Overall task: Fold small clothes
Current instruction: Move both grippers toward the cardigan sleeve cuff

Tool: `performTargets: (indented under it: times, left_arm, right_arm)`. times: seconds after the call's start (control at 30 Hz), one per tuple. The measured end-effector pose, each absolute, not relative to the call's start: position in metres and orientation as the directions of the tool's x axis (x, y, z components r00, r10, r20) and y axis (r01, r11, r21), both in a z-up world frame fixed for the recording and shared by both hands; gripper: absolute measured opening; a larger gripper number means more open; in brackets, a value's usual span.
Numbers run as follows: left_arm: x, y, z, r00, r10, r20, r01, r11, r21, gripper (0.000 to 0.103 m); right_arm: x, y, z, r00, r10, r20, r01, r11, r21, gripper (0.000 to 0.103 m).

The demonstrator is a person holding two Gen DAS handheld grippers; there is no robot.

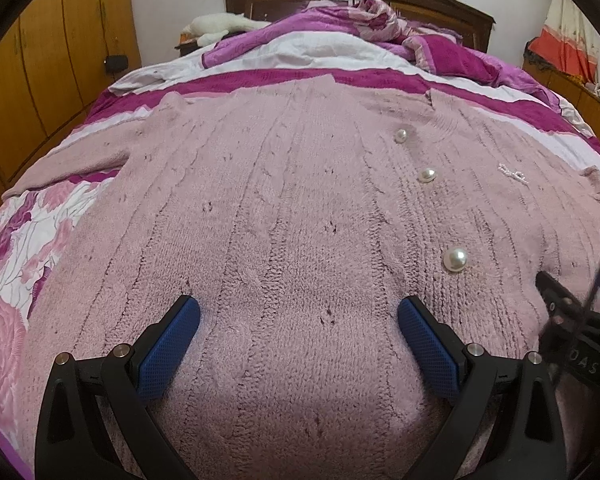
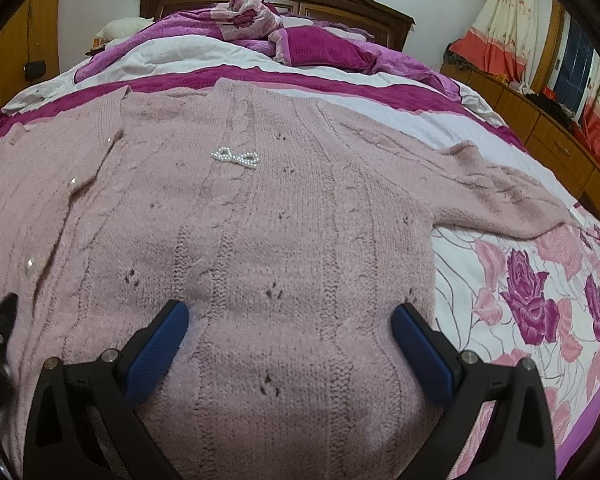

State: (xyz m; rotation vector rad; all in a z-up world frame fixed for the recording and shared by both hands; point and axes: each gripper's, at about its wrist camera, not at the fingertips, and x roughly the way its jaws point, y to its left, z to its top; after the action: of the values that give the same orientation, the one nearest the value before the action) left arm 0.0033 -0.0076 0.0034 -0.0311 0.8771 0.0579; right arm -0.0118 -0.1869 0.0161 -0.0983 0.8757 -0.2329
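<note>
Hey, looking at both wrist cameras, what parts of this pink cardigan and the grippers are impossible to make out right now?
- Cardigan hem: both views, hidden behind the open left gripper and open right gripper and cut by the bottom edge.
- Left sleeve cuff: left view, too blurred at the rim.
- Right sleeve cuff: right view, too blurred to tell where it ends.
- Pearl buttons: right view, glared and small.

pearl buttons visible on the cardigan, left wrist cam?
3, in a line down the cardigan front: top near the neckline, middle, bottom nearest the right gripper. More may be hidden lower down.
</note>
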Motion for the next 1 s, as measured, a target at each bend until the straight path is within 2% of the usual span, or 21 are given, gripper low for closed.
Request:
performTargets:
  times: [0.03, 0.1, 0.13, 0.17, 0.23, 0.33, 0.43, 0.6, 0.73, 0.83, 1.0]
  left_arm:
    - [0.004, -0.006, 0.004, 0.629, 0.033, -0.777, -0.068, 0.998, -0.012, 0.082]
    - [0.006, -0.001, 0.01, 0.606, 0.028, -0.795, -0.083, 0.996, -0.028, 0.072]
    - [0.008, 0.004, 0.016, 0.594, 0.031, -0.804, -0.098, 0.995, -0.034, 0.063]
    - [0.01, 0.011, 0.023, 0.581, 0.033, -0.813, -0.111, 0.993, -0.039, 0.058]
    - [0.013, 0.028, 0.036, 0.583, 0.051, -0.811, -0.137, 0.99, -0.036, 0.057]
    - [0.013, 0.068, 0.051, 0.594, 0.108, -0.797, -0.201, 0.979, -0.017, 0.058]
    - [0.008, 0.119, 0.06, 0.591, 0.105, -0.8, -0.284, 0.955, -0.085, 0.057]
    - [0.009, 0.205, 0.07, 0.603, 0.147, -0.784, -0.417, 0.896, -0.152, 0.056]
    - [0.016, 0.255, 0.07, 0.628, 0.117, -0.769, -0.434, 0.873, -0.222, 0.056]
    - [0.029, 0.29, 0.061, 0.615, 0.098, -0.782, -0.457, 0.853, -0.252, 0.05]
    - [0.042, 0.371, 0.032, 0.607, 0.073, -0.791, -0.607, 0.685, -0.402, 0.05]
  right_arm:
    - [-0.012, -0.188, 0.019, 0.623, -0.224, -0.749, 0.157, 0.974, -0.161, 0.101]
    - [-0.016, -0.18, 0.026, 0.657, -0.167, -0.736, 0.121, 0.986, -0.115, 0.101]
    - [-0.018, -0.174, 0.028, 0.67, -0.171, -0.722, 0.115, 0.985, -0.126, 0.101]
    - [-0.019, -0.164, 0.029, 0.682, -0.207, -0.701, 0.12, 0.978, -0.171, 0.101]
    - [-0.019, -0.151, 0.032, 0.695, -0.236, -0.679, 0.113, 0.969, -0.222, 0.101]
    - [-0.023, -0.132, 0.047, 0.729, -0.215, -0.65, 0.092, 0.972, -0.217, 0.101]
    - [-0.029, -0.106, 0.065, 0.765, -0.147, -0.627, 0.046, 0.984, -0.174, 0.101]
    - [-0.026, -0.053, 0.071, 0.759, 0.003, -0.651, -0.082, 0.992, -0.091, 0.1]
    - [-0.015, -0.005, 0.068, 0.735, 0.135, -0.664, -0.204, 0.979, -0.027, 0.086]
    - [-0.011, 0.035, 0.068, 0.718, 0.205, -0.665, -0.309, 0.95, -0.04, 0.078]
    - [0.006, 0.091, 0.075, 0.695, 0.318, -0.645, -0.442, 0.896, -0.035, 0.072]
